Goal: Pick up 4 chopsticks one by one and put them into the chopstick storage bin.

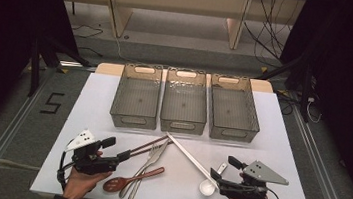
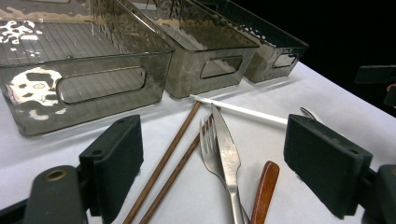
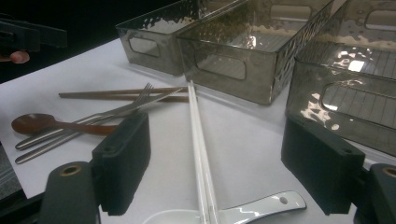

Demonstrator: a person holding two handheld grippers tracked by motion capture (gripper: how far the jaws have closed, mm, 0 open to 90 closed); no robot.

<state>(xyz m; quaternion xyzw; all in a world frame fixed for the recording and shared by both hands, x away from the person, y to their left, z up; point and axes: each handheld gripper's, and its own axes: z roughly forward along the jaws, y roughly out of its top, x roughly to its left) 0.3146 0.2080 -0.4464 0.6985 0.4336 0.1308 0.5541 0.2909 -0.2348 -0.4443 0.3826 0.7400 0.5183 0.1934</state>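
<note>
White tabletop point(image 1: 268, 155) carries a loose cluster of cutlery just in front of the middle bin point(image 1: 184, 102), which stands in a row with the left bin point(image 1: 136, 97) and the right bin point(image 1: 234, 108). Below that middle bin, the brown chopsticks point(image 1: 145, 147) slant toward its front wall, the fork point(image 1: 150, 159) and knife point(image 1: 141, 176) lie side by side and cross the wooden spoon point(image 1: 131, 179), and the white chopsticks point(image 1: 189, 156) run down from the bin's front to the white ceramic spoon point(image 1: 208, 185), lying over its bowl.

Trouble seems likeliest from the overlaps. Because the fork and knife touch along their length and rest on the wooden spoon, a grab at one may drag or flip its neighbour. The white chopsticks sit on the ceramic spoon, so lifting either could roll the pair or skid the spoon across the smooth sheet. Thin, flat handles may also slip from wide pads.

Left tongs point(image 1: 120, 154), nearest the brown chopsticks, have their jaws spread wide with nothing between them and touch nothing. Right tongs point(image 1: 215, 176), hovering just by the ceramic spoon's handle, are likewise spread wide and empty.
</note>
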